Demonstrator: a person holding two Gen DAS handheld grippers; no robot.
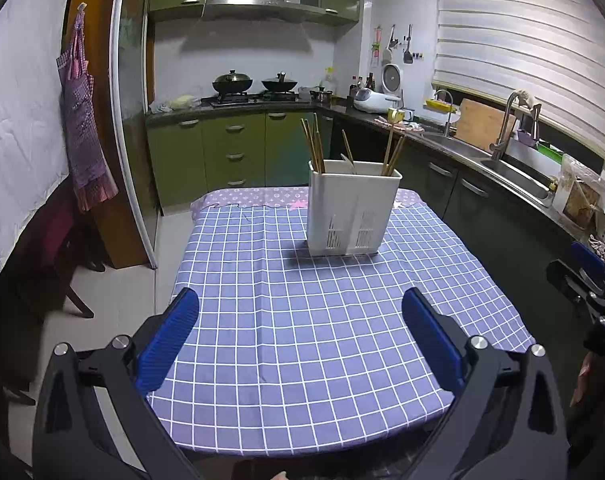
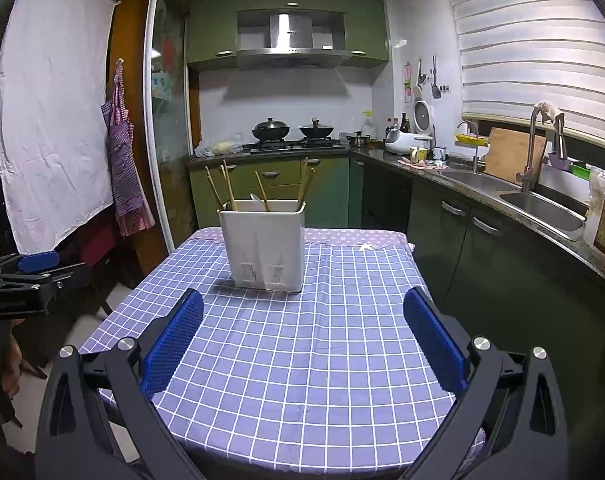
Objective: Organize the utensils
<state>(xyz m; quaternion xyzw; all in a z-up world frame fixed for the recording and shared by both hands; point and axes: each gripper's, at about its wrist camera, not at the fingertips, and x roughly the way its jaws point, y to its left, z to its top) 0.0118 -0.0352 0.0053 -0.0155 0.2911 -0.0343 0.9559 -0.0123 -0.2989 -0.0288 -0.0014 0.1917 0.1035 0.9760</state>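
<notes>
A white utensil holder stands upright near the far end of the table; it also shows in the right wrist view. Several wooden chopsticks and a pale spoon stick out of it; the chopsticks also show in the right wrist view. My left gripper is open and empty above the near half of the table, well short of the holder. My right gripper is open and empty, also short of the holder. Each gripper shows at the edge of the other's view.
The table carries a blue checked cloth, also in the right wrist view. A counter with a sink runs along the right. A stove with pots stands at the back. A dark chair stands at the left.
</notes>
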